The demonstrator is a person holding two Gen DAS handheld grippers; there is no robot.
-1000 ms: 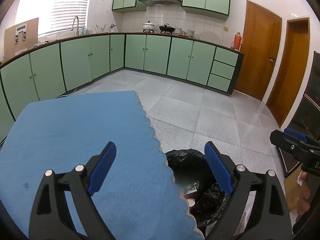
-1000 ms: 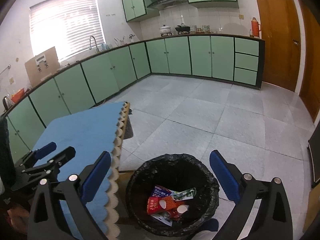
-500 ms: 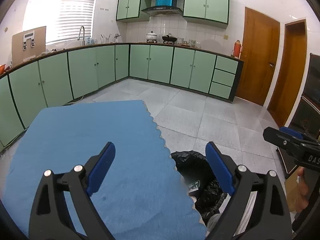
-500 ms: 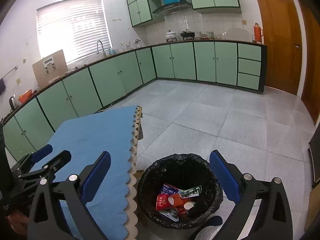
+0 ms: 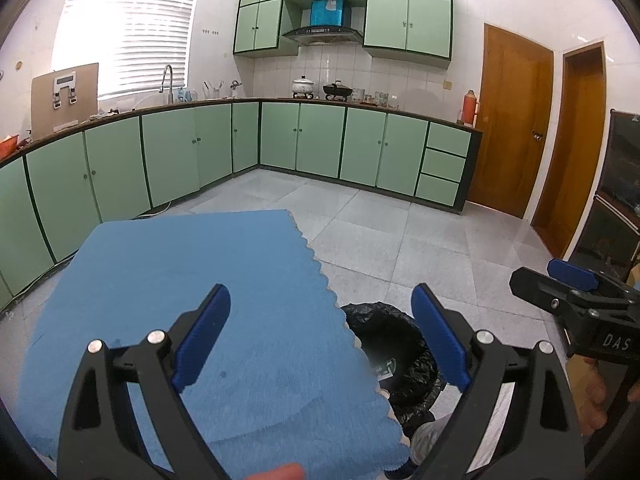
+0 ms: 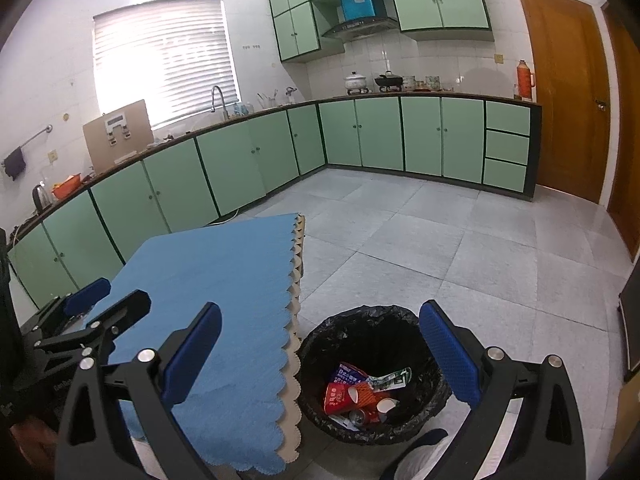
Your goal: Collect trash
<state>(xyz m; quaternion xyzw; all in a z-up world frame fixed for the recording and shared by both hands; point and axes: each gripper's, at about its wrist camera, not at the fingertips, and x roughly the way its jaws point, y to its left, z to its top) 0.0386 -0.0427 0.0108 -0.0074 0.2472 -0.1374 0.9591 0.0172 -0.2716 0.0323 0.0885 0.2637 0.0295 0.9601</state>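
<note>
Below, a black-lined trash bin [image 6: 374, 372] is seen standing on the tiled floor [image 6: 460, 256], just beside the scalloped edge of the blue-covered surface [image 6: 224, 280]. Inside the bin, a heap of trash [image 6: 362, 392] is held: red wrappers with white print, a pale cup turned on its side, a can end, and a green-and-white strip of packaging. The writing on these wrappers is too small to be read. From the left wrist view, the same bin [image 5: 390, 360] is partly hidden behind the edge of the cloth [image 5: 200, 288], and only a scrap of green-and-white packaging is made out within it.

The left gripper [image 5: 320, 340] is held level above the blue surface, its jaws spread wide with nothing between them; its right finger lies over the bin. The right gripper [image 6: 320, 352] is held above the bin, pointed forward and slightly down, its jaws likewise spread wide and empty. In each view the other gripper is seen at the side edge, gripped by a hand [image 5: 600, 400].

The letters "DAS" are read in white on the body of the right gripper, seen in the left wrist view. Green cabinets [image 6: 400, 136] are seen along the far walls, with a blue box [image 6: 358, 2] set above the range hood
</note>
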